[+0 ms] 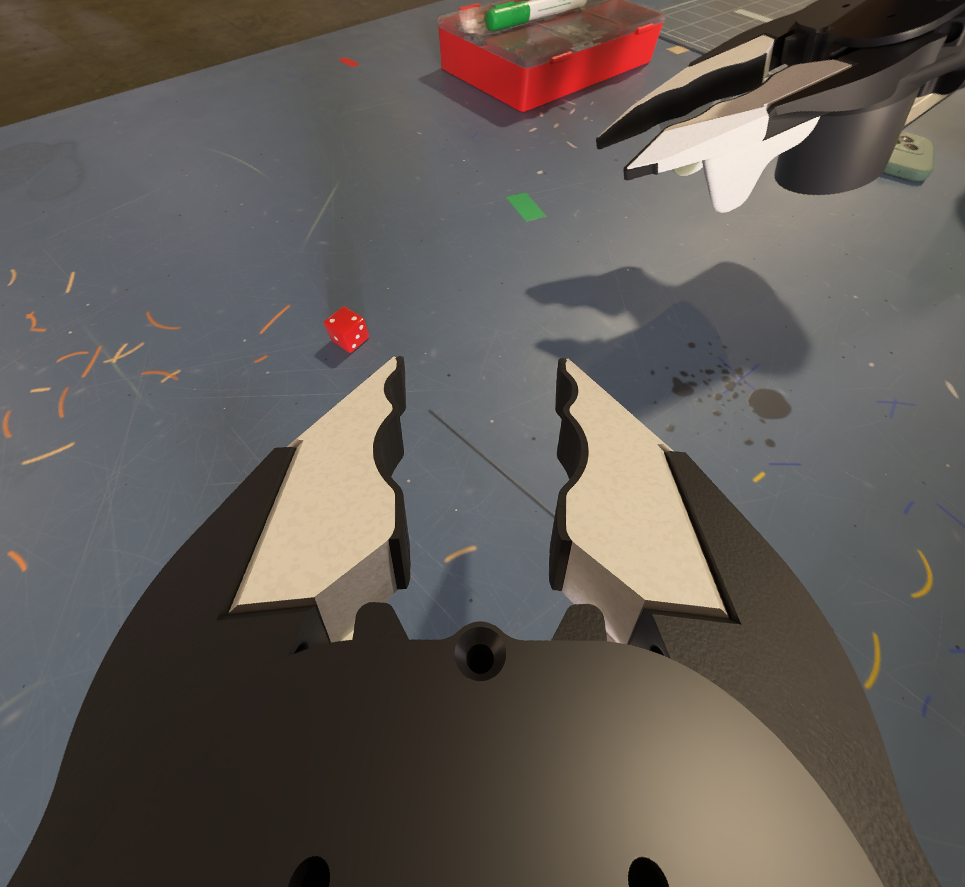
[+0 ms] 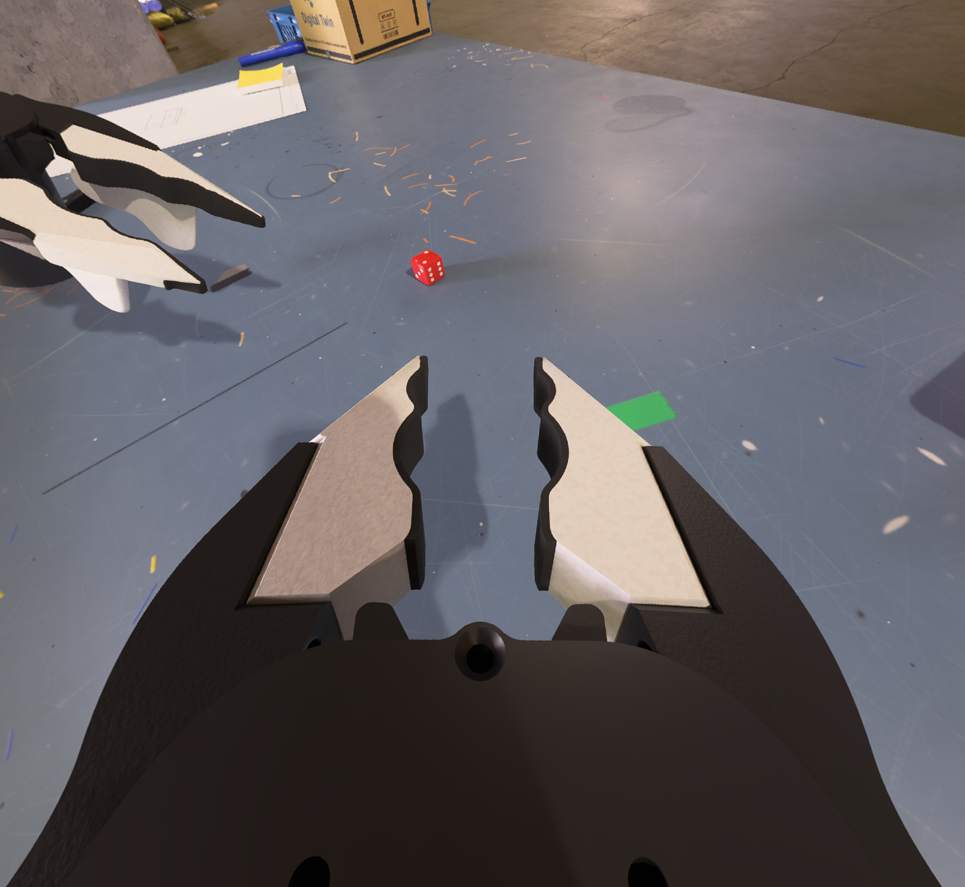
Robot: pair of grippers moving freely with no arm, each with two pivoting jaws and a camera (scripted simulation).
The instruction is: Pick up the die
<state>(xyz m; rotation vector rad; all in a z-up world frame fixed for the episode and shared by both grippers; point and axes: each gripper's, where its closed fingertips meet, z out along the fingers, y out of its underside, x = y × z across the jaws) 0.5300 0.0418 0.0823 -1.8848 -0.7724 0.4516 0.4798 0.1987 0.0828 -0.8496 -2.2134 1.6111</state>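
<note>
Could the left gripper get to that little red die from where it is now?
Probably yes. The left gripper is open, and the die sits alone on bare table just ahead and slightly left of its fingertips. Nothing lies between them; the right gripper hangs well off to the side.

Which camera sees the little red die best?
The right wrist view: the die sits almost straight ahead of the open right claw, unobstructed. The left wrist view also shows it whole, but off to the left of the open left claw.

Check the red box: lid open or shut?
Shut. The clear lid lies flat on the red box, with a green marker resting on top.
</note>
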